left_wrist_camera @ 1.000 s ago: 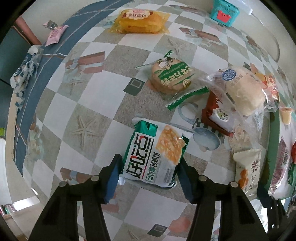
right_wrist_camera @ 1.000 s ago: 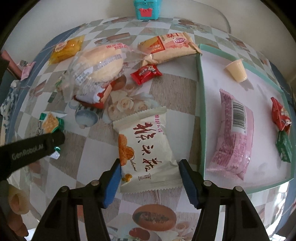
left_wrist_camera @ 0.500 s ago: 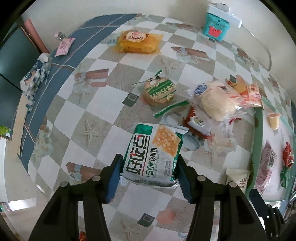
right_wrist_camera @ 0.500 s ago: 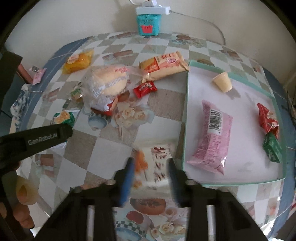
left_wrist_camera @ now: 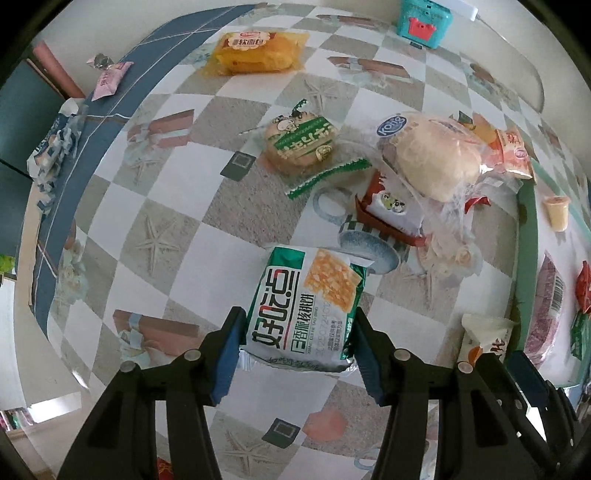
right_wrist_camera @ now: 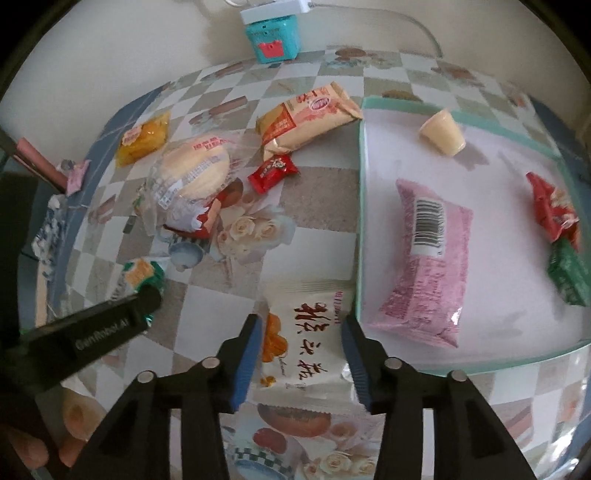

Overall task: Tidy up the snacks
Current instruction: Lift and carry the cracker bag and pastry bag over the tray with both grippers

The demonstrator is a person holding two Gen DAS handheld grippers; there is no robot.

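Partly hidden: green-and-white biscuit pack (left_wrist_camera: 306,310), lower edge behind left gripper (left_wrist_camera: 297,354), pinched, pointing straight down.
Right gripper (right_wrist_camera: 301,356): jaws just reopening, clamping cream snack pack (right_wrist_camera: 308,339) beside tray (right_wrist_camera: 360,221).

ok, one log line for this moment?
left claw: gripping green cracker pack | right claw: jaws just reopened some, around white snack pack | tray: beside it

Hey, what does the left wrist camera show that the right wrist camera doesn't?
Only left wrist: the round green-labelled cake in plain view, and the left claw gripping the green cracker packet. Only right wrist: a person's fingers at the lower left corner. Both: the yellow bread pack, bagged bun, teal box and jelly cup.
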